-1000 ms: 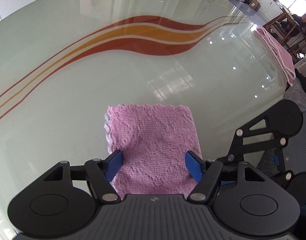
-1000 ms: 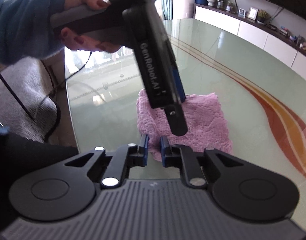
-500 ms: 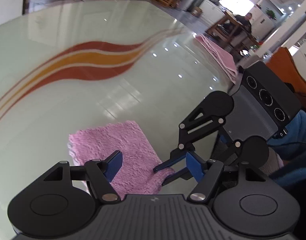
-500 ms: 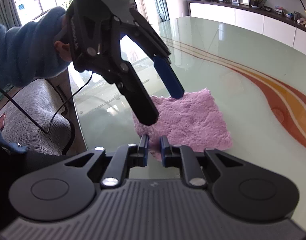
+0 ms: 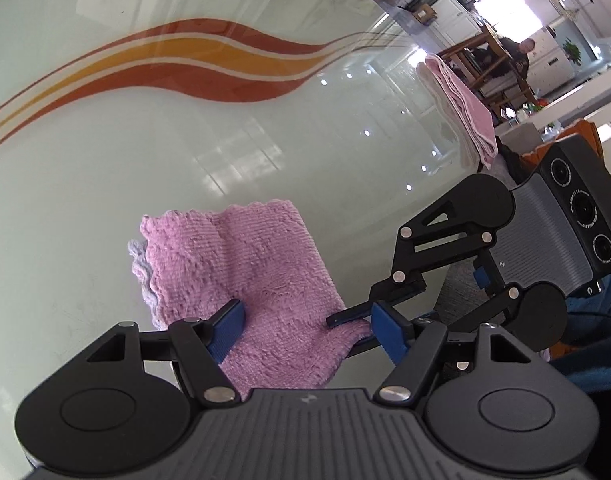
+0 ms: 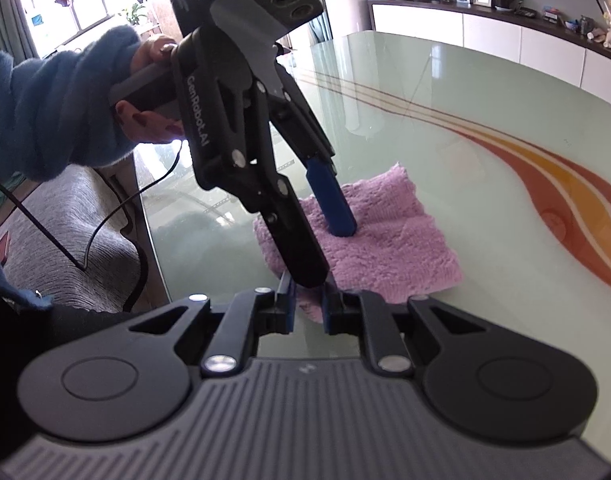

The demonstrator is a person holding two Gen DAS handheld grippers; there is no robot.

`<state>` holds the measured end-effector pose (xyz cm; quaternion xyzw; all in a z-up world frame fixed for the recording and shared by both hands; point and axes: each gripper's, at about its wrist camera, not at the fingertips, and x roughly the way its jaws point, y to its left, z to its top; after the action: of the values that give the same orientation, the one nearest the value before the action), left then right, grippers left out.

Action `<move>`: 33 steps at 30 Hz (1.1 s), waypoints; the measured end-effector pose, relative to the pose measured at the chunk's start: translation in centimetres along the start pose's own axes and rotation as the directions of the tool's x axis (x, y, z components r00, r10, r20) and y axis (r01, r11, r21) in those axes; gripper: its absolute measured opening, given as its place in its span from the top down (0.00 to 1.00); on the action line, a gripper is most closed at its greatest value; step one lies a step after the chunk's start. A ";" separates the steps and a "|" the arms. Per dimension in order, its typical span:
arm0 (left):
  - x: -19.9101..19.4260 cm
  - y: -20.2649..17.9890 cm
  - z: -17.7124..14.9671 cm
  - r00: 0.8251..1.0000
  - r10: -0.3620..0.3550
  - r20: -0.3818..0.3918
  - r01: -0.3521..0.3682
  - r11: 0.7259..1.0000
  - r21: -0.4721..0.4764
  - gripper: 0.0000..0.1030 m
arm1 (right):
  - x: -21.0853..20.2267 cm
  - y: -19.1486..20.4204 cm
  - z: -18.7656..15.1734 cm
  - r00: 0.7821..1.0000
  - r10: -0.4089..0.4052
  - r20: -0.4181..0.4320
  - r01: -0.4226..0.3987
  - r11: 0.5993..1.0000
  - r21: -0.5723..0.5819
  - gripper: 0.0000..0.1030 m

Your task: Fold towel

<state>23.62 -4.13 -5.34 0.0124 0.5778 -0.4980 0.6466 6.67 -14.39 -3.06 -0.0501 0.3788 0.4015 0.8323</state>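
My left gripper [image 5: 305, 330] has its 2 blue pads spread wide, straddling the near part of the pink towel [image 5: 257, 280]; in the right wrist view, 1 blue pad [image 6: 333, 200] presses down on the towel's top face. My right gripper [image 6: 307, 306] has its 2 fingers drawn close, pinching the towel's near corner at the 6 o'clock edge of the cloth.

The towel lies folded, roughly square, flat on the glass table [image 5: 185, 140] near its edge. In the left wrist view its long axis runs from 6 o'clock toward 11 o'clock, with a scalloped pale edge at 9 o'clock.

The left gripper's body reads "GenRobot.AI" and "DAS". A second folded pink towel [image 5: 461, 108] sits at 2 o'clock, well apart.
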 end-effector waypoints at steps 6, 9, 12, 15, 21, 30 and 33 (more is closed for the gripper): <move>-3.3 -1.5 -1.2 0.987 0.034 0.157 -0.041 0.998 0.038 0.23 | -1.0 -1.9 0.5 0.997 0.037 0.071 -0.046 0.990 0.133 0.88; -5.2 -2.9 -2.6 0.967 0.088 0.239 -0.114 0.989 0.098 0.20 | -1.0 -3.4 0.7 0.996 0.043 0.072 -0.058 0.974 0.219 0.88; -6.3 -4.7 -4.6 0.935 0.195 0.296 -0.258 0.947 0.191 0.20 | -0.9 -4.7 0.6 0.996 0.058 0.067 -0.075 0.955 0.287 0.88; -5.9 -6.4 -6.3 0.888 0.313 0.338 -0.420 0.852 0.313 0.22 | -1.0 -5.5 0.4 0.992 0.089 0.085 -0.113 0.934 0.338 0.88; -2.8 -8.5 -8.3 0.818 0.426 0.387 -0.575 0.626 0.527 0.33 | -1.0 -6.3 0.4 0.988 0.127 0.085 -0.150 0.912 0.382 0.88; -1.3 -7.3 -7.0 0.865 0.412 0.287 -0.497 0.624 0.603 0.64 | -1.2 -6.5 1.1 0.987 0.151 0.059 -0.162 0.909 0.385 0.88; -0.9 -6.9 -6.6 0.877 0.413 0.244 -0.472 0.655 0.590 0.72 | -1.1 -6.5 1.3 0.987 0.148 0.054 -0.158 0.910 0.385 0.81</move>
<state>14.39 -3.13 -3.05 0.3475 0.3260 -0.4898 0.7301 11.59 -18.97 -2.79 0.1501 0.4435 0.3831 0.7962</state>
